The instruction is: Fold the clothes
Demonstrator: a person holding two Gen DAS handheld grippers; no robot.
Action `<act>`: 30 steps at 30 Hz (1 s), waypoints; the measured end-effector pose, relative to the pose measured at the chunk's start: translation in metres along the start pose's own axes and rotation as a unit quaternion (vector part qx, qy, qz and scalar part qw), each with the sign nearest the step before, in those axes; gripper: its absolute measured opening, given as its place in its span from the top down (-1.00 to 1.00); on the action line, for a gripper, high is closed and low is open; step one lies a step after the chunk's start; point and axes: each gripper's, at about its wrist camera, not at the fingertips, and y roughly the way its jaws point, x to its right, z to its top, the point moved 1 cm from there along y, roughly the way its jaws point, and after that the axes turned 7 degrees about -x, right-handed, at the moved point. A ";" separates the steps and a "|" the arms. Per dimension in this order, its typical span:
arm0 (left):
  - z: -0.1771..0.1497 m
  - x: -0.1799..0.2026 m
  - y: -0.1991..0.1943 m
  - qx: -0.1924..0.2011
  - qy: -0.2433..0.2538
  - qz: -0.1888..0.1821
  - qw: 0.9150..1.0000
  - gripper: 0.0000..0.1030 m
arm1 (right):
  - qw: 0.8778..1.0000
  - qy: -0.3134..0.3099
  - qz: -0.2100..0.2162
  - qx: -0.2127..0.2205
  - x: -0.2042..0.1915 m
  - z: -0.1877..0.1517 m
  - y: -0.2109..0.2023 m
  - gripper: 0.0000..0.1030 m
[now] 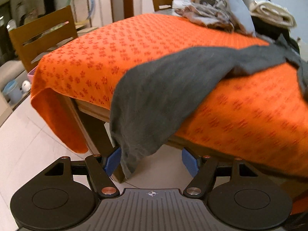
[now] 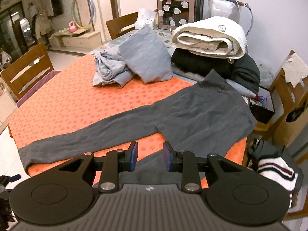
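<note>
The dark grey garment [image 2: 173,113] lies spread across the orange cloth [image 2: 77,100] that covers the table, running in the right wrist view from the lower left of the frame up to the right, where its wider body reaches the table's right edge. One long narrow part stretches to the lower left corner of the cloth. That view alone shows the whole garment, with the right gripper [image 2: 150,156] low in the centre of the frame, its blue pads [image 2: 134,155] apart and nothing between them. A further part of the garment hangs over the near table edge just behind the gap.

The left wrist view looks from lower down at the table's corner. There the garment [image 1: 163,88] drapes over the edge and hangs down in the middle of the frame, its end dropping between the fingers of the left gripper [image 1: 152,162]. The jaws are wide apart; the cloth lies close by the left pad [image 1: 112,161], but contact cannot be told. This view also shows the table leg [image 1: 96,132] and the orange cloth's corner hanging at the left.

At the top of the right wrist view sit a light blue pile [image 2: 134,61], a rolled white coat [image 2: 209,36] on a black one [image 2: 240,67], and a striped garment [image 2: 277,171] at the lower right, off the table. Wooden chairs [image 2: 27,67] stand at the left.
</note>
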 end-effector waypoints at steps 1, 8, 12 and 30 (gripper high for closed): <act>-0.001 -0.001 0.006 0.002 0.005 0.002 1.000 -0.40 | 1.000 0.001 -0.004 -0.001 -0.006 -0.003 -0.003 0.36; -0.007 -0.007 0.039 0.016 0.027 0.022 0.999 -0.24 | 1.000 0.006 -0.027 -0.011 -0.042 -0.024 -0.021 0.37; -0.005 -0.016 0.027 0.030 0.043 0.026 0.998 0.35 | 0.999 0.009 -0.033 -0.016 -0.058 -0.033 -0.025 0.37; 0.042 -0.030 -0.095 0.153 0.144 0.077 0.975 0.84 | 0.998 0.063 0.015 -0.004 -0.072 -0.039 0.001 0.36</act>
